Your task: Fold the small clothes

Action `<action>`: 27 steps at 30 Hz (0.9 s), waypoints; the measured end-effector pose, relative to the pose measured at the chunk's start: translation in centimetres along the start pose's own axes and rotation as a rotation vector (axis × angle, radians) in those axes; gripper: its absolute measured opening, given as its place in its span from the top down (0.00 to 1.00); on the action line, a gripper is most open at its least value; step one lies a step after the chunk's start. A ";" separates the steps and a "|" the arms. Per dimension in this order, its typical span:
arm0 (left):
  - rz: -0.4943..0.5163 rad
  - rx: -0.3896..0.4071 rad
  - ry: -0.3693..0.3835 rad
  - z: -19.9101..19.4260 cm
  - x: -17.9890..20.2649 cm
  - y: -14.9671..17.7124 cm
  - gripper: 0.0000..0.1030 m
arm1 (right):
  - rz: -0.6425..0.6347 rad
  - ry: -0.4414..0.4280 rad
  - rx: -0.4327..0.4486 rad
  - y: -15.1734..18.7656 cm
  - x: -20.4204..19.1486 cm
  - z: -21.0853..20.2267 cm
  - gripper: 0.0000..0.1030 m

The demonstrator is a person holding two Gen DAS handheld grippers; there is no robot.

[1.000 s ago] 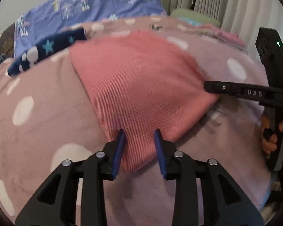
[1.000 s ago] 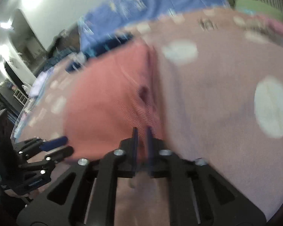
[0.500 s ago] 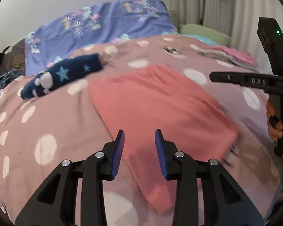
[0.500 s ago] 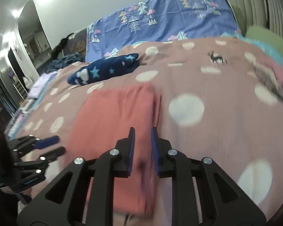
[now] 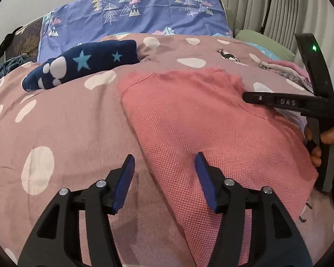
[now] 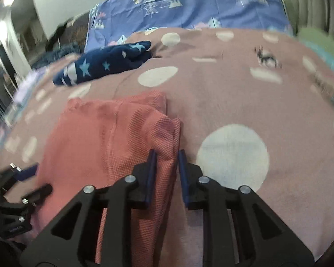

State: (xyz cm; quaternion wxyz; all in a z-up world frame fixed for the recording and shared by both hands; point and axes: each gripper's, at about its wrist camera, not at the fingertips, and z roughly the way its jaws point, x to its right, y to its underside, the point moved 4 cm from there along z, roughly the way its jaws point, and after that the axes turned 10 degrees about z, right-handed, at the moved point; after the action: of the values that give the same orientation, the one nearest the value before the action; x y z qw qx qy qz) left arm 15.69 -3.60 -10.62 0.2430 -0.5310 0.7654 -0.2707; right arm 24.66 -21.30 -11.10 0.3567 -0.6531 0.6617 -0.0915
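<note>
A pink knit garment [image 5: 200, 122] lies folded and flat on the dotted mauve bedspread [image 5: 55, 122]. My left gripper [image 5: 164, 162] hovers over its near left edge. Its jaws are opening and stand wide, and the cloth's edge runs beneath the gap without being pinched. My right gripper [image 6: 165, 155] sits low over the garment's [image 6: 100, 138] right-hand fold. Its blue pads are a narrow gap apart and the cloth lies loose under them. From the left wrist view the right gripper [image 5: 247, 95] reaches in from the right, held by a hand [image 5: 327, 138]. The left gripper [image 6: 36, 179] shows at the lower left of the right wrist view.
A navy star-patterned garment [image 5: 84, 64] lies rolled beyond the pink one, toward the purple tree-print pillow [image 5: 144, 11]. A stack of folded clothes [image 5: 285, 71] and a green cushion [image 5: 262, 40] sit at the far right by the curtain.
The right jaws, shut on the pink cloth's edge a second ago, have parted and let it go. Both grippers have drawn back toward me. The left jaws have widened.
</note>
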 end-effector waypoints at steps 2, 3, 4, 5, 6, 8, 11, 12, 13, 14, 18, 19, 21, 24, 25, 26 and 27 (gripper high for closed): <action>0.000 0.002 -0.002 0.0 0.0 0.0 0.43 | 0.003 0.003 0.010 -0.2 0.0 -0.4 0.81; 0.000 0.004 -0.003 0.0 0.0 0.1 0.43 | -0.011 0.017 0.027 -0.2 -0.3 -0.8 0.80; -0.001 0.006 -0.004 -0.1 0.1 0.1 0.42 | -0.017 0.023 0.040 -0.2 -0.4 -1.1 0.79; -0.002 0.007 -0.003 -0.1 0.1 0.1 0.42 | -0.017 0.024 0.050 -0.2 -0.4 -1.5 0.78; -0.004 0.009 -0.002 -0.1 0.1 0.1 0.42 | -0.009 0.015 0.060 -0.3 -0.5 -2.1 0.77; -0.008 0.008 0.000 0.0 0.0 0.1 0.41 | -0.004 -0.010 0.074 -0.4 -0.4 -2.9 0.77; -0.016 0.007 0.004 0.0 -0.1 0.1 0.40 | -0.011 -0.063 0.091 -0.3 -0.9 -4.2 0.77; -0.018 0.007 0.005 0.0 -0.1 0.1 0.39 | -0.014 -0.084 0.098 -0.3 -1.1 -4.4 0.76; -0.021 0.007 0.007 0.1 -0.1 0.1 0.39 | -0.023 -0.105 0.105 -0.3 -1.4 -4.7 0.76; -0.026 0.007 0.011 0.1 -0.2 0.1 0.39 | -0.039 -0.126 0.113 -0.2 -1.8 -4.8 0.76; -0.034 0.007 0.020 0.1 -0.3 0.2 0.38 | -0.065 -0.023 0.063 -0.2 -1.3 -1.9 0.74; -0.035 0.007 0.025 0.2 -0.3 0.2 0.38 | -0.041 0.026 0.037 -0.4 -0.3 -0.6 0.74; -0.037 0.005 0.027 0.2 -0.4 0.3 0.38 | 0.087 -0.074 0.010 -0.8 1.4 -0.5 0.74; -0.051 0.004 0.032 0.3 -0.7 0.3 0.35 | 0.129 -0.096 0.046 -0.9 2.2 -2.9 0.60; -0.055 0.000 0.024 0.3 -0.9 0.3 0.27 | 0.128 -0.104 0.048 -0.6 2.4 -3.7 0.57; -0.063 -0.005 0.009 0.4 -1.1 0.4 0.24 | 0.129 -0.129 0.033 -0.3 2.6 -4.4 0.57; -0.073 -0.008 0.010 0.4 -1.2 0.4 0.23 | 0.132 -0.150 0.018 0.1 2.7 -4.8 0.57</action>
State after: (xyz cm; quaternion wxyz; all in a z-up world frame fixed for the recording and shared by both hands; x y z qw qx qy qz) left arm 16.07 -2.37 -11.12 0.2269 -0.5583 0.7477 -0.2789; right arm 22.04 -25.50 -8.59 0.4164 -0.6098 0.6739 -0.0245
